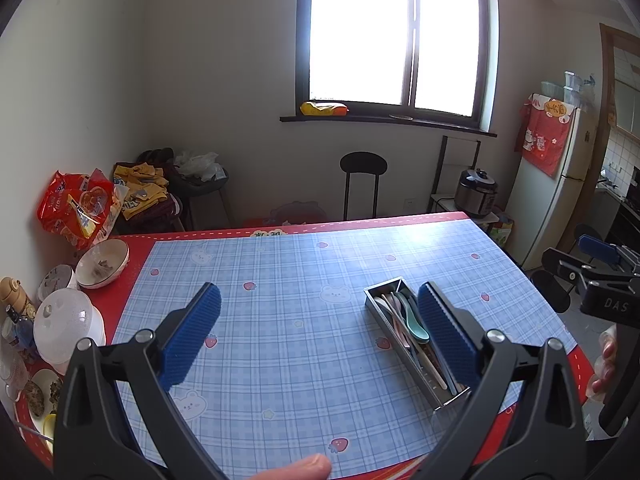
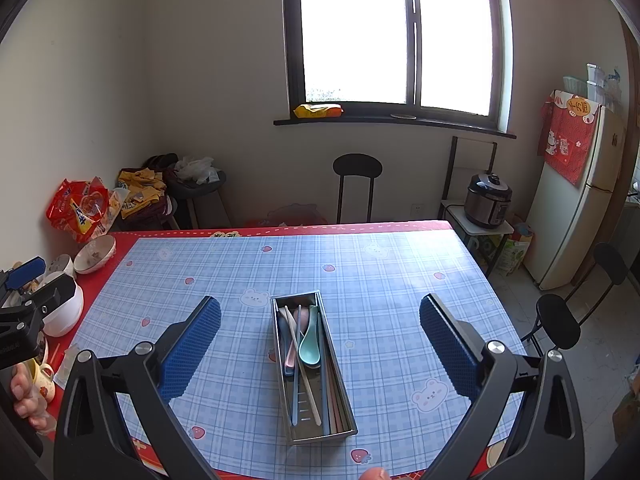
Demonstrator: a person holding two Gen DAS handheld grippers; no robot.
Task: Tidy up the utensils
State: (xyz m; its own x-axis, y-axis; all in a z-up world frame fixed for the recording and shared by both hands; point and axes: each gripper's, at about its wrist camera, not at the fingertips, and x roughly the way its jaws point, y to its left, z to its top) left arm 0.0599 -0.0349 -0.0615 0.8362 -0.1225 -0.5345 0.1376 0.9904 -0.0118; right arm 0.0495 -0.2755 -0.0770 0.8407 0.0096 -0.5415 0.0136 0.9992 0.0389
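A narrow metal utensil tray [image 2: 338, 400] lies on the blue checked table mat [image 2: 248, 272], holding pastel spoons, with a teal spoon [image 2: 310, 344] on top, and chopsticks. In the left wrist view the tray [image 1: 374, 300] sits to the right, partly behind the right finger. My left gripper [image 1: 320, 336] is open and empty above the mat, left of the tray. My right gripper [image 2: 320, 336] is open and empty, hovering above the tray, which lies between its fingers. Each gripper shows at the edge of the other's view.
Bowls [image 1: 102, 264], a white lidded pot [image 1: 66, 324], cups and a red snack bag [image 1: 76, 208] crowd the table's left edge. Black stools [image 2: 558, 320] stand right of the table, a fridge [image 2: 576, 196] and a rice cooker [image 2: 490, 200] beyond.
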